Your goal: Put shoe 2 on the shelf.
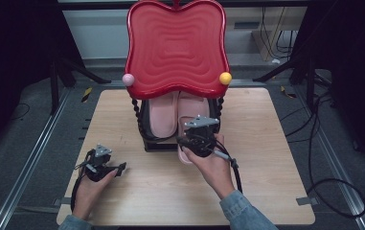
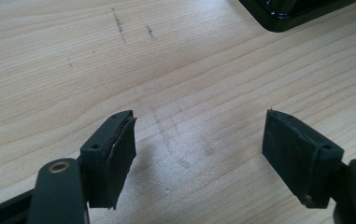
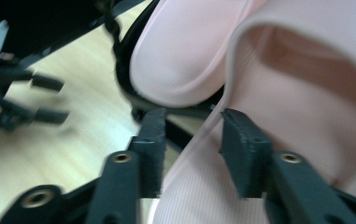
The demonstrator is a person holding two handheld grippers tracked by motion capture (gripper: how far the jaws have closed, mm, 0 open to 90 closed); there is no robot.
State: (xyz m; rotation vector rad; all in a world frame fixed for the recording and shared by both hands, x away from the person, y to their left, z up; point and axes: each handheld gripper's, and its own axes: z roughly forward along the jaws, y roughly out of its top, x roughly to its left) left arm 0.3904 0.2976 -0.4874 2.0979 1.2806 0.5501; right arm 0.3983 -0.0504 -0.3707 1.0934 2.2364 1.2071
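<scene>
Two pale pink slippers lie side by side on the black lower shelf (image 1: pixel 145 136) of a small rack, the left slipper (image 1: pixel 162 115) and the right slipper (image 1: pixel 191 106). The right one's heel juts over the shelf's front edge. My right gripper (image 1: pixel 189 142) is at that heel. In the right gripper view its jaws (image 3: pixel 192 135) straddle the side edge of the right slipper (image 3: pixel 288 121), with a gap at the outer pad, and the left slipper (image 3: pixel 185 51) lies beyond. My left gripper (image 1: pixel 121 168) rests low over bare wood at the front left, open and empty (image 2: pixel 199 144).
A big red wavy tray (image 1: pixel 176 45) tops the rack and overhangs the slippers, with a pink ball (image 1: pixel 128 79) and a yellow ball (image 1: pixel 225 78) at its front corners. The wooden table (image 1: pixel 266 167) is bare around the rack. Cables trail on the floor at right.
</scene>
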